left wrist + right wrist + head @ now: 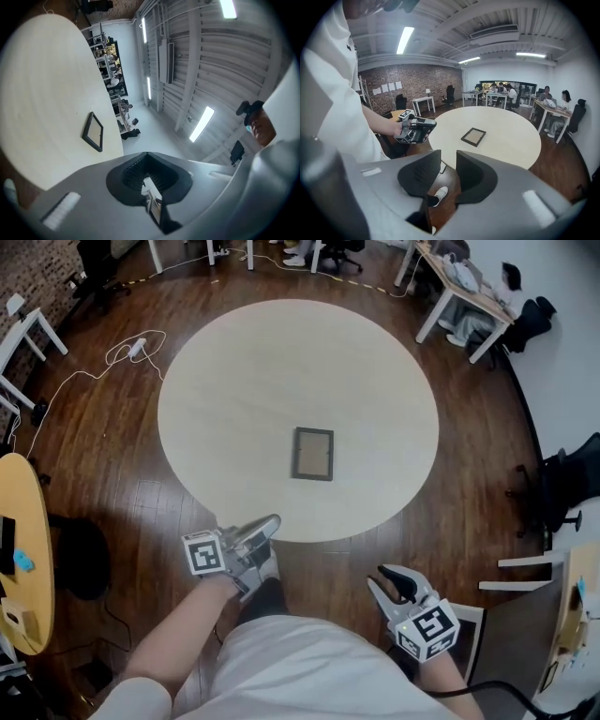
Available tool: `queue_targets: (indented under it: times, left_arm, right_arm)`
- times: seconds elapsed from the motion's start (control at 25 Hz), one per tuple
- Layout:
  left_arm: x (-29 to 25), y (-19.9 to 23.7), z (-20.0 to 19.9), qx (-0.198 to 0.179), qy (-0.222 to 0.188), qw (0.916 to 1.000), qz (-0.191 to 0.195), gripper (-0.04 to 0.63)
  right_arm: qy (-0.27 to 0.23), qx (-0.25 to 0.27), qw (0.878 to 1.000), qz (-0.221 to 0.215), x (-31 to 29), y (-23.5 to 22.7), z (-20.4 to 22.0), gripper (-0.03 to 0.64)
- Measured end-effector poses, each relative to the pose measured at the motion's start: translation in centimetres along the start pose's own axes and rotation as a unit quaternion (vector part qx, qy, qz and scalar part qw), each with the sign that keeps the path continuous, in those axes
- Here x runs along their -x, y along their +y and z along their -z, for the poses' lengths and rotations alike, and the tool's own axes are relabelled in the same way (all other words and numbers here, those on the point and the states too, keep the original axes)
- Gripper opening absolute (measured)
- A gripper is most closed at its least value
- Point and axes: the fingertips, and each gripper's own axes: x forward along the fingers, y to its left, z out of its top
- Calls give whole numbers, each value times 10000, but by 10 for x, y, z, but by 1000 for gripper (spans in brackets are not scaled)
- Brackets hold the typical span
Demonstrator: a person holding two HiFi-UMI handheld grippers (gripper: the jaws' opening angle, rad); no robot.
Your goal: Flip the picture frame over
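A small dark picture frame point(312, 454) lies flat on the round pale table point(281, 371), a little toward my side of its middle. The left gripper view shows the frame point(93, 132) from low and tilted, and the right gripper view shows the frame point(473, 136) ahead. My left gripper point(269, 524) hovers at the table's near edge, short of the frame, shut on nothing. The right gripper view also catches that left gripper point(432, 124). My right gripper point(382, 579) hangs lower over the floor, off the table, jaws apart and empty.
Dark wood floor surrounds the table. A white cable point(131, 348) loops on the floor at the far left. A yellow table point(23, 549) stands at the left, an office chair point(562, 484) at the right, and desks point(464, 292) with seated people at the back.
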Motion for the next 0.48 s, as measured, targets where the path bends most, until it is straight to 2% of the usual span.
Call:
queue_targets:
  times: [0.08,0.16,0.28,0.4,0.48]
  left_arm:
    - [13,-25,23,-234,-136,9996,-81,-2]
    - [25,-53,50,-318,-339,9989,-80,-2]
    - [47,-94,90,-436,-582,9973,-57,-2]
    - [74,-135,119,-752,-571,9953,-208,-2]
    - [93,-158,137,-920,-379,9946,-296,-2]
  right_arm:
    - [-162,23,9999,-17,18,6,16,104]
    - [-319,10,9995,-81,36,17,32,104]
    - [-522,-291,9975,-374,60,42,56,103]
    - [-590,-428,9957,-570,82,66,78,103]
    - [-624,-349,9957,-595,92,81,88,103]
